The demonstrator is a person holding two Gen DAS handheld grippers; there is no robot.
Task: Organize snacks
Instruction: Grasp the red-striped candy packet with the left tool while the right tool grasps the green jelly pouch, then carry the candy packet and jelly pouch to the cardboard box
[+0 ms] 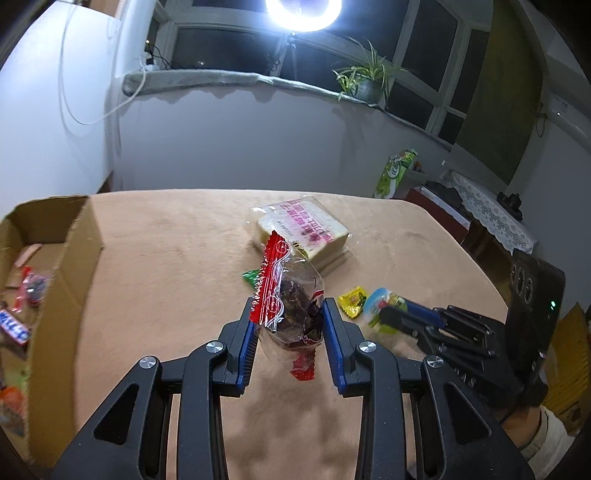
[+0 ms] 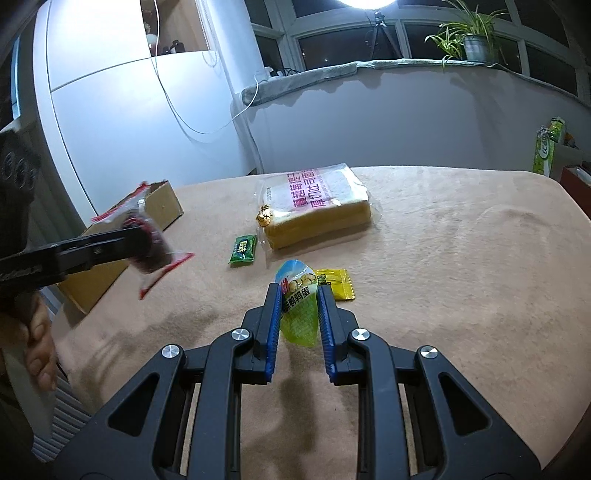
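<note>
My left gripper (image 1: 289, 315) is shut on a clear red-edged packet of dark dried fruit (image 1: 291, 295) and holds it above the table; the packet also shows in the right wrist view (image 2: 147, 243). My right gripper (image 2: 298, 291) is shut on a green and blue quail-egg packet (image 2: 299, 299), seen in the left wrist view (image 1: 380, 306) low over the table. A wrapped bread loaf (image 2: 314, 210), a small green packet (image 2: 243, 250) and a yellow packet (image 2: 338, 282) lie on the tan tablecloth. An open cardboard box (image 1: 74, 258) stands at the table's left and holds several snacks.
The table (image 2: 461, 277) is covered with a tan cloth and ends near a white wall and window sill. A low cabinet with a green box (image 1: 397, 173) stands beyond the far right edge. A ring light on a tripod (image 1: 295, 11) shines from the window.
</note>
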